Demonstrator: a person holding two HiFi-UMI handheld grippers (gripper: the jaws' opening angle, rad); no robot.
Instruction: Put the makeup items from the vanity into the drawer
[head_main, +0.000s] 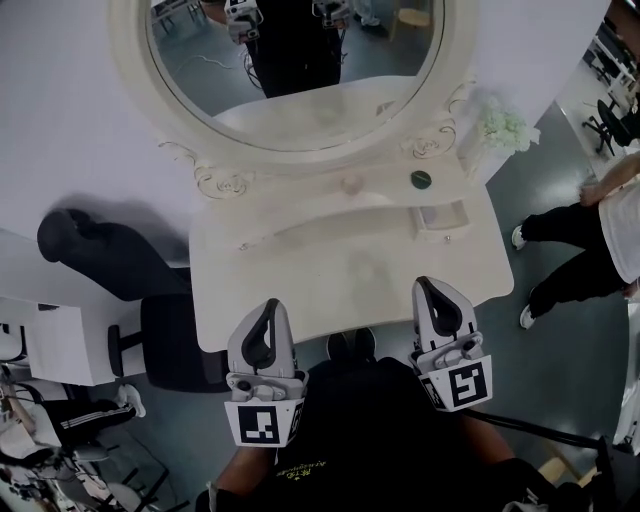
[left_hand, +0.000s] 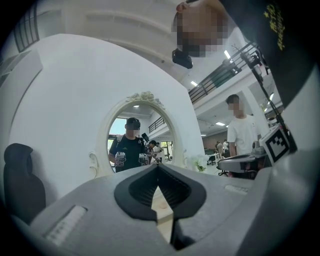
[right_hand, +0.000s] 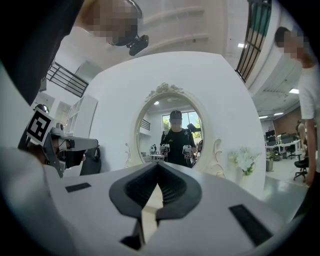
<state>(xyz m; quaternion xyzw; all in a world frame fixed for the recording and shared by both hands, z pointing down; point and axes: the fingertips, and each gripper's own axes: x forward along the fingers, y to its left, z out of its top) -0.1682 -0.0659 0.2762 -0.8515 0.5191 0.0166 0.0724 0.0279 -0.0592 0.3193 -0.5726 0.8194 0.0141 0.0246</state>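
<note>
The white vanity (head_main: 330, 270) stands before me under its oval mirror (head_main: 300, 90). On its raised back shelf lie a dark green round compact (head_main: 420, 179) and a small pinkish item (head_main: 351, 184). A small drawer (head_main: 441, 217) stands pulled out at the shelf's right end. My left gripper (head_main: 270, 306) is at the table's front edge on the left, shut with nothing in it. My right gripper (head_main: 429, 284) reaches over the front edge on the right, short of the drawer, also shut and empty. In the gripper views the left gripper (left_hand: 158, 167) and the right gripper (right_hand: 158, 166) both point at the mirror.
A vase of white flowers (head_main: 505, 128) stands at the vanity's far right corner. A black office chair (head_main: 85, 255) and a dark seat (head_main: 175, 345) are to the left. A person (head_main: 590, 230) stands on the floor at the right. A dark stool (head_main: 352, 345) sits under the table's front.
</note>
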